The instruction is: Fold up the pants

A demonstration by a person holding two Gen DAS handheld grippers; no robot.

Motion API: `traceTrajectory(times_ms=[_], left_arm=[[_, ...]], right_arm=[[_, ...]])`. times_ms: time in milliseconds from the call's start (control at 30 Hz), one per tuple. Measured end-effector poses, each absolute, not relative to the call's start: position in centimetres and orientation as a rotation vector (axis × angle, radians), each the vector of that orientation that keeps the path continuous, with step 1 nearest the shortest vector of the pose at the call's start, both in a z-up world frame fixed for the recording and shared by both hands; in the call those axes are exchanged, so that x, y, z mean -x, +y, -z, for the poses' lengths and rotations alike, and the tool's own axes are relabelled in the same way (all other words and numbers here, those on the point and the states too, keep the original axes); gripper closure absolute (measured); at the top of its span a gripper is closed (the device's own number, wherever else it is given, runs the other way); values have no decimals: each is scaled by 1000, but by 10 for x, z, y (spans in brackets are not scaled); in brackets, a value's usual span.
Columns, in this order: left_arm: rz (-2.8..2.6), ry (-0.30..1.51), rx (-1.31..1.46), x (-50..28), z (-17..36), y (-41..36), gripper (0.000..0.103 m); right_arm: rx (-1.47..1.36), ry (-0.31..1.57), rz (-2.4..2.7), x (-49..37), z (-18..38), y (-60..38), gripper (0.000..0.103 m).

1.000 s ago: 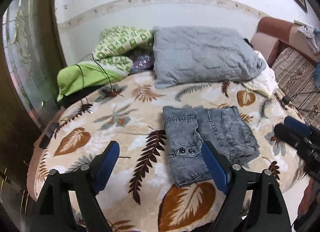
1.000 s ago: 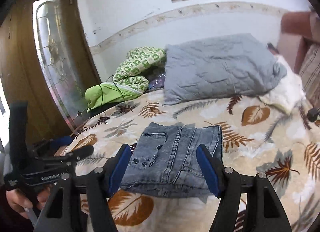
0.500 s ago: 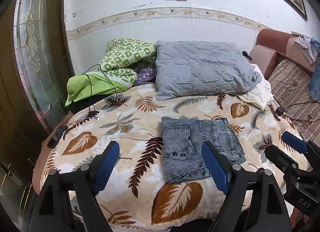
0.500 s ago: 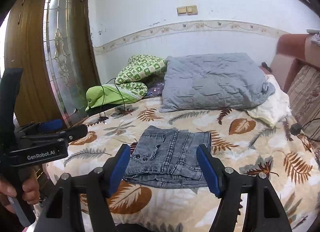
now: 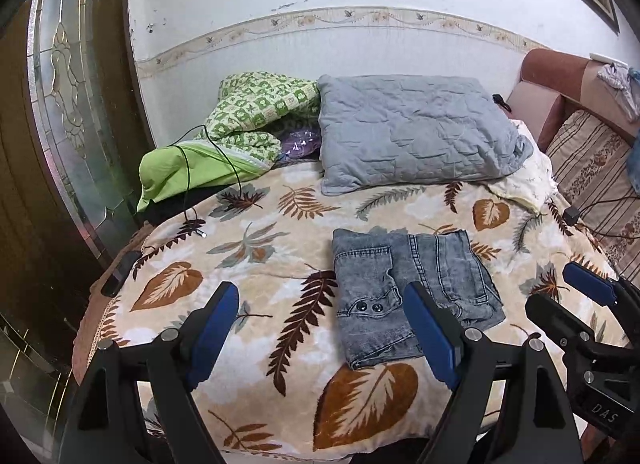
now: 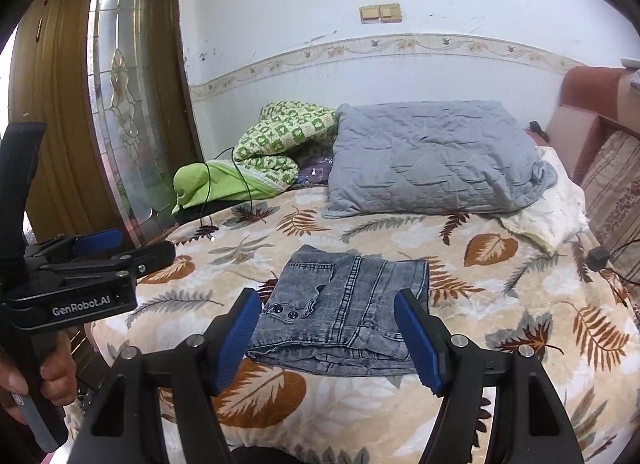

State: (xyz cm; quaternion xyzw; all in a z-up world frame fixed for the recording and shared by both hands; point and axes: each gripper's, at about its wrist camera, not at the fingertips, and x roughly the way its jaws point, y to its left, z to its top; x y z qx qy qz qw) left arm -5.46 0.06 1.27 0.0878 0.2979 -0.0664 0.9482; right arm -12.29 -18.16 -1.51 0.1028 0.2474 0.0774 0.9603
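Blue-padded, our left gripper (image 5: 326, 328) hangs spread wide and empty, the folded jeans (image 5: 412, 296) lying just ahead and to its right on the leaf blanket (image 5: 248, 248). Our right gripper (image 6: 332, 334) is likewise wide and empty, the jeans directly ahead between its fingers, untouched, a grey pillow (image 6: 432, 156) beyond.

Two fisheye views look from the foot of a bed (image 5: 256, 248) toward its head and the white wall behind. Each camera sits just behind its own gripper's blue-padded fingers (image 5: 430, 328), which fill the lower frame. The left wrist view stands left of folded jeans (image 5: 408, 288) and looks down on them; the right wrist view faces them more squarely. Both share the jeans (image 6: 344, 304), a grey pillow (image 5: 416, 136) and the leaf-print blanket (image 6: 500, 276).
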Motion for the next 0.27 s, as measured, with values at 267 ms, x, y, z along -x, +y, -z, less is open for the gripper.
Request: traceTrajectory(times_ms=[267], left_arm=[[190,617,-151,43,-7,5,17]], right_arm=[[-203,519,-148,110,23,-183,30]])
